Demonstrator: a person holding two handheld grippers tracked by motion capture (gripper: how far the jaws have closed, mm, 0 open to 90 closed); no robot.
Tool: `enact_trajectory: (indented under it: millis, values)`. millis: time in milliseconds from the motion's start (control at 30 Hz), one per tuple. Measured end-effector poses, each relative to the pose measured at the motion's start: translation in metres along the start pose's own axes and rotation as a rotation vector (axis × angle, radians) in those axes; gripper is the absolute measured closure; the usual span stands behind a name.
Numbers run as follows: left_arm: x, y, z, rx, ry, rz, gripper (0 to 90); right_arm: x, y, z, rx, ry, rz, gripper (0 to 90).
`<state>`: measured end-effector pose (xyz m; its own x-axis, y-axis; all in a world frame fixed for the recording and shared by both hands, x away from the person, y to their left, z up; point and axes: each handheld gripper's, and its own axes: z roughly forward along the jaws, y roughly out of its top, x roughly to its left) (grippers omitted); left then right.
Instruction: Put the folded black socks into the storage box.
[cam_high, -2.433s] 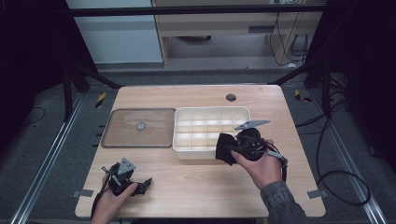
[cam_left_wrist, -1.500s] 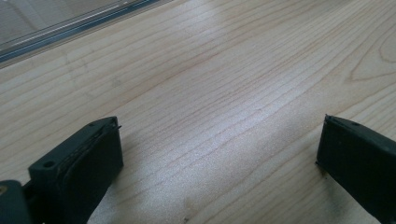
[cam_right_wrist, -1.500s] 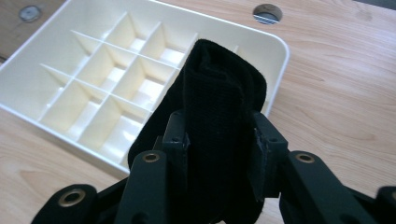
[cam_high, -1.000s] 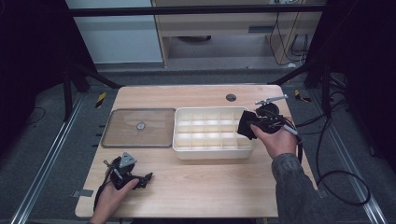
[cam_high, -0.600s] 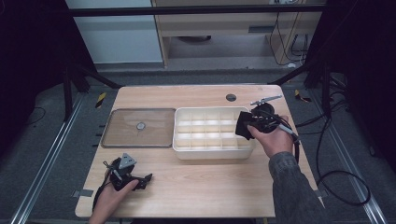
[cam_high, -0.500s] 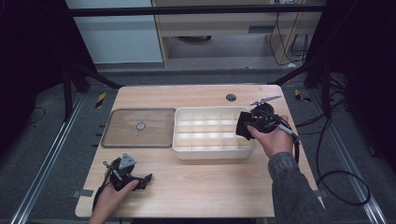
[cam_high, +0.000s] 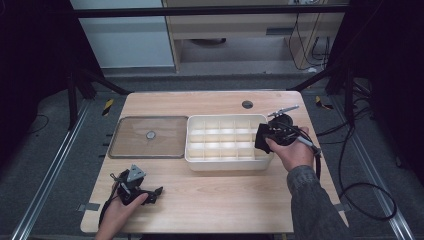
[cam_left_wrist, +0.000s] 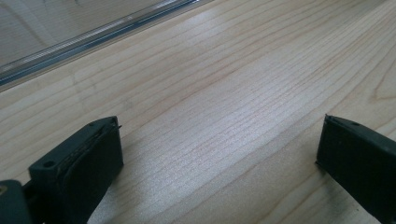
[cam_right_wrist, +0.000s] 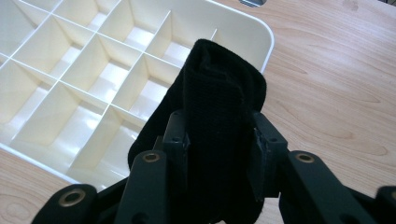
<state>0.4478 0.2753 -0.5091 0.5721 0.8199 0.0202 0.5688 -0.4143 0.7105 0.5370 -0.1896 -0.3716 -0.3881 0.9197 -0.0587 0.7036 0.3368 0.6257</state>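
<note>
Black ribbed fabric roll (cam_right_wrist: 219, 116) sits clamped in right tool (cam_right_wrist: 219, 154) above glossy cream gridded tray (cam_right_wrist: 70, 70); left tool (cam_left_wrist: 219, 154) gapes.

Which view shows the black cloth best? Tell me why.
The right gripper view: the folded black cloth fills its centre, clamped between the right gripper's fingers above the white divided tray. The high view shows it small and dark at the tray's right end. The left gripper view shows bare table.

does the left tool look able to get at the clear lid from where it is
Probably yes. The left tool lies open on the table just in front of the clear lid, with bare wood between them. The right tool, shut on the black cloth, is over at the divided tray.
</note>
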Motion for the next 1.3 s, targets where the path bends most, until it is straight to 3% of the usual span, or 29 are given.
enact_trajectory:
  millis: [533, 867, 1067, 1300]
  values:
    - [0.0, 0.0, 0.0, 0.0, -0.002, 0.0, 0.0, 0.013, -0.005, 0.025, 0.087, -0.043, -0.063, 64.7]
    - [0.0, 0.0, 0.0, 0.001, -0.002, 0.0, 0.0, 0.018, -0.007, 0.03, 0.115, -0.083, -0.094, 64.9]
    - [0.0, 0.0, 0.0, 0.001, -0.002, 0.001, 0.0, 0.026, -0.01, 0.037, 0.154, -0.077, -0.113, 65.4]
    - [0.0, 0.0, 0.0, 0.001, -0.002, 0.001, 0.0, 0.026, -0.013, 0.041, 0.172, -0.052, -0.089, 65.8]
